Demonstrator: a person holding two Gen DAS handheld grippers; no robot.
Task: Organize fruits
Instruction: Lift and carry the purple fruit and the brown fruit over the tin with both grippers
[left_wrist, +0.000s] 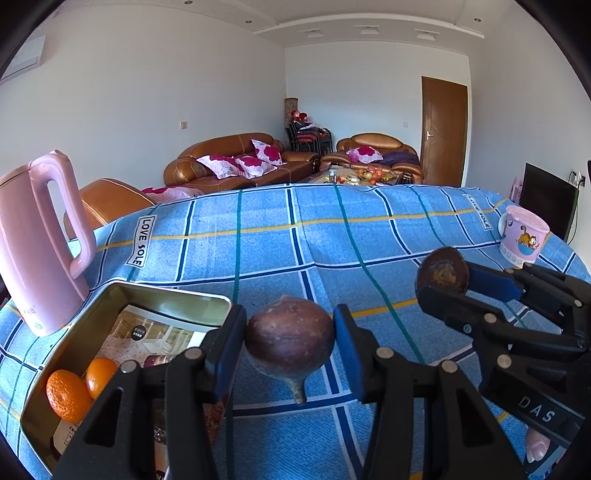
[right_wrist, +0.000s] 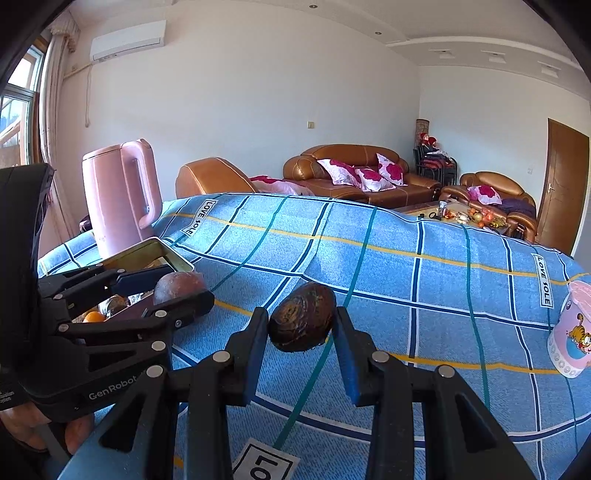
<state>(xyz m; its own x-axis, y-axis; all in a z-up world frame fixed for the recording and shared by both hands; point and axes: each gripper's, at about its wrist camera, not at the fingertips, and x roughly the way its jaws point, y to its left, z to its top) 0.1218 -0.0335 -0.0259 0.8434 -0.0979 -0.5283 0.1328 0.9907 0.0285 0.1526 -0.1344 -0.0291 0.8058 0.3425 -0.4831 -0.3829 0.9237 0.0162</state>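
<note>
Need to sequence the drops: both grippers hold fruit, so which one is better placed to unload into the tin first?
Left, probably. The left gripper holds its purple fruit right beside the tin; the right gripper is farther away.

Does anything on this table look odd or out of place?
Yes: the metal tin holds two oranges lying on printed leaflets, an odd mix. The brown fruit in the right gripper looks rough and blotched. Nothing is spilled or tipped.
</note>
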